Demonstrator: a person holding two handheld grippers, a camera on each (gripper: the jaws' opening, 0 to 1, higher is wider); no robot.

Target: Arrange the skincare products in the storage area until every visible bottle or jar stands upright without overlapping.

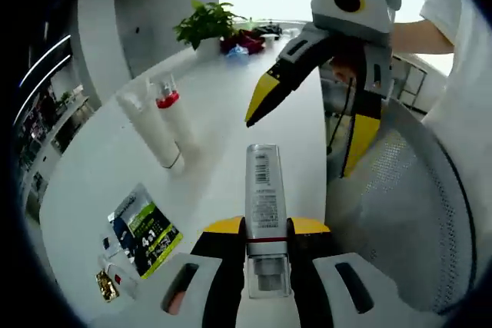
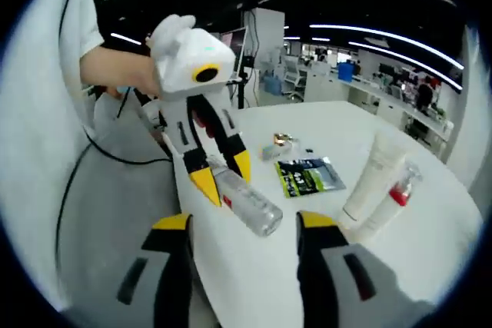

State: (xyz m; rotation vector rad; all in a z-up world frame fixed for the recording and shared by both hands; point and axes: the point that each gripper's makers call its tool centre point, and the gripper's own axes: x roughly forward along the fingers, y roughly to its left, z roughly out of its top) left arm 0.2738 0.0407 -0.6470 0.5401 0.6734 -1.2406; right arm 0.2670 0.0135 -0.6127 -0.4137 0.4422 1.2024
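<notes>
On the curved white table (image 1: 223, 97), a white plastic tube (image 1: 150, 130) and a slim clear bottle with a red collar (image 1: 171, 111) stood upright side by side at about ten o'clock in the left gripper view, already as the task wants them. A glossy green-and-black sachet (image 1: 144, 230) lay flat at seven o'clock. The left gripper (image 1: 265, 230) was clamped on the cap end of a clear cylindrical bottle with a printed label (image 1: 265, 193), held level off the table, probably for standing up. In the right gripper view the same bottle sat at center. The right gripper (image 2: 243, 224) hung with jaws spread wide and empty, probably poised to steady the slick bottle.
</notes>
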